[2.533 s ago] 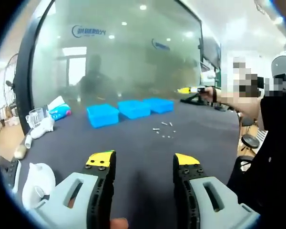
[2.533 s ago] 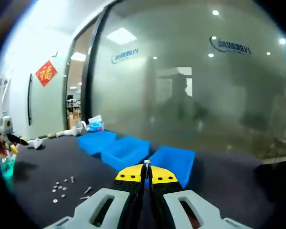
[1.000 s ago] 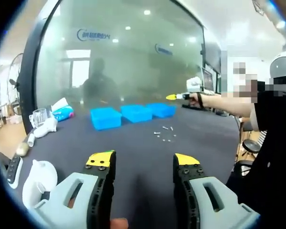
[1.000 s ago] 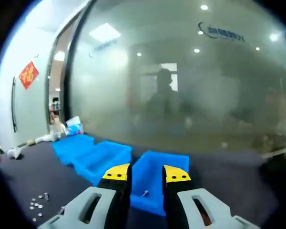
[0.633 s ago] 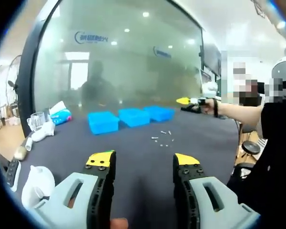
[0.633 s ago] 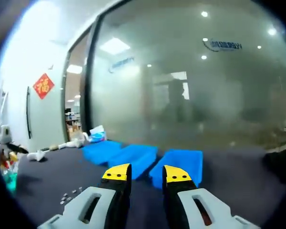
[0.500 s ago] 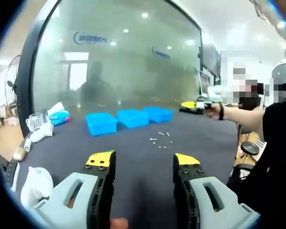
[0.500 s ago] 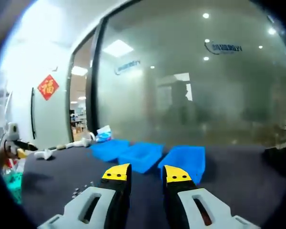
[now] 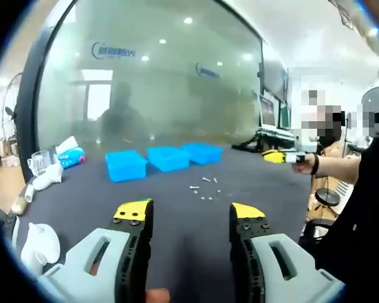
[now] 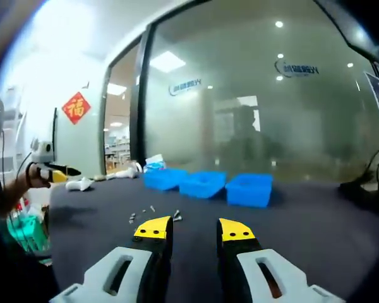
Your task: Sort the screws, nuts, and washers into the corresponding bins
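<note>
Three blue bins (image 9: 168, 158) stand in a row at the far side of the dark table, in front of a frosted glass wall. A small scatter of screws, nuts and washers (image 9: 205, 188) lies on the table short of them. My left gripper (image 9: 189, 211) hovers open and empty over the near table. My right gripper (image 9: 270, 155) enters from the right, held in a hand. In the right gripper view, the right gripper (image 10: 194, 228) is open and empty, well back from the bins (image 10: 203, 183), with the loose parts (image 10: 153, 213) just past its left jaw. The left gripper (image 10: 66, 170) shows at far left.
A white jug (image 9: 35, 243), a glass mug (image 9: 36, 164) and a tissue pack (image 9: 71, 156) sit along the table's left end. A person's dark-clad body (image 9: 360, 214) stands at the right edge. Cables (image 10: 366, 189) lie at the far right of the table.
The right gripper, earlier shut on a screw, opened over the rightmost bin, then drew back from the bins toward the person. The left gripper stayed open and hardly moved.
</note>
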